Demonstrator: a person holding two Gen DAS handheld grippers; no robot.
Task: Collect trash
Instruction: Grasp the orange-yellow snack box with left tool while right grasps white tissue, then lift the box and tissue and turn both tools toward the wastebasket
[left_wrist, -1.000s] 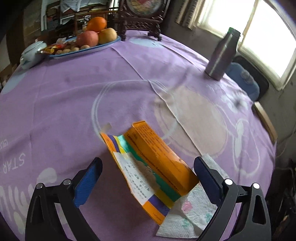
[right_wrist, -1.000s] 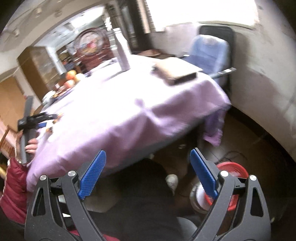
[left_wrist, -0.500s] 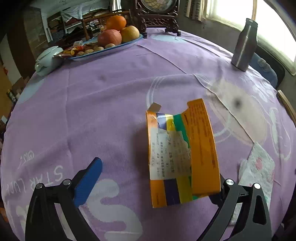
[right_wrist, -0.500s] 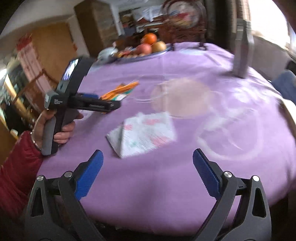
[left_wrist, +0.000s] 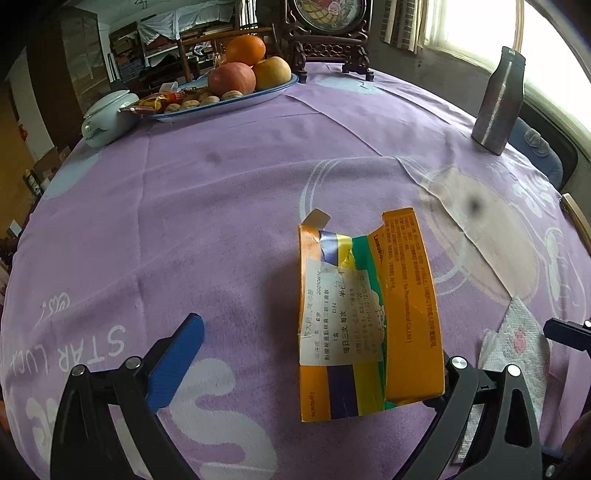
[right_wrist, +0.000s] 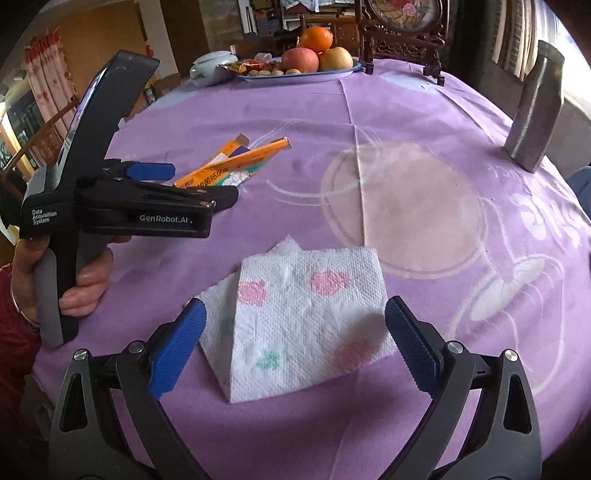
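- My left hand-held gripper (left_wrist: 314, 350) stands wide apart, with the torn orange medicine box (left_wrist: 369, 314) between its 2 fingers; the right finger is hidden behind the box, so I cannot tell whether it touches the card.
- The box lies flattened on the purple cloth of the bench (left_wrist: 221, 184), its printed label facing up. I judge I have lined up along its length so the fingers can close across the narrow width.
- My right hand-held gripper (right_wrist: 295, 343) is also wide apart and holds nothing. It hovers low over the folded paper napkin (right_wrist: 306, 314), which sits between the 2 blue pads (right_wrist: 177, 350).
- The napkin lies near the bench edge, just beside the box, so each hand can take 1 piece of trash.
- The fruit plate (right_wrist: 343, 70), the teapot (left_wrist: 107, 118) and the grey bottle (right_wrist: 535, 110) stand well apart at the far side; I judge they are not trash.
- The napkin is limp, so I expect to pinch a raised fold.
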